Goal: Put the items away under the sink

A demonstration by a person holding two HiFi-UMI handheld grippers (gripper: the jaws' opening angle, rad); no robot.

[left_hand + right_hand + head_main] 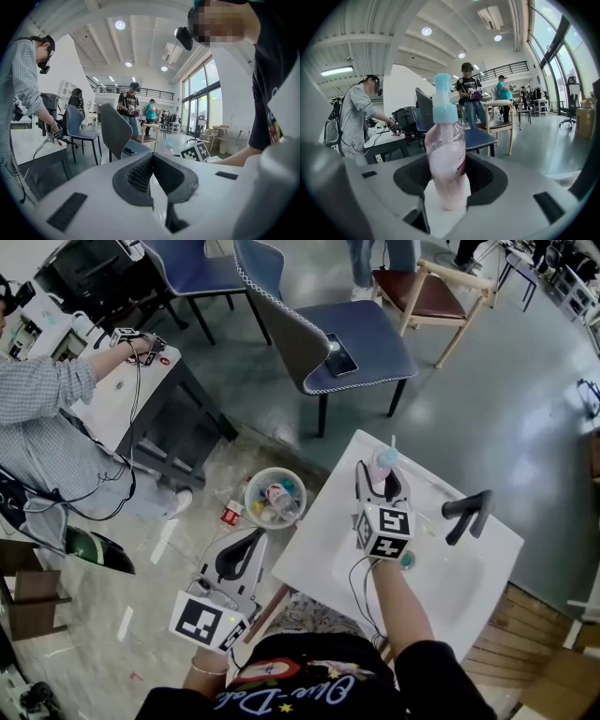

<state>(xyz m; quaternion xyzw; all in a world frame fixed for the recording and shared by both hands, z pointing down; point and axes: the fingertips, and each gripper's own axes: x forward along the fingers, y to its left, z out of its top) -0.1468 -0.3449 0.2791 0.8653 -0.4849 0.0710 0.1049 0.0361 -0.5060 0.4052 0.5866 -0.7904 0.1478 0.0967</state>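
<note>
The right gripper [451, 161] is closing its jaws on a clear plastic bottle of pale pink liquid with a light blue pump top [444, 161]. Both pads are pressing against the bottle's lower body, while its neck and pump are rising upright well above the jaws. In the head view, bottle and gripper are sitting over the far edge of the white rectangular sink top [328, 531], well apart from the black faucet [467, 514]. The left gripper [151, 157] is hanging beside the sink, its jaws meeting at the tips with nothing between them. It is pointing toward a round pale basket of small toiletries [251, 491] on the floor.
</note>
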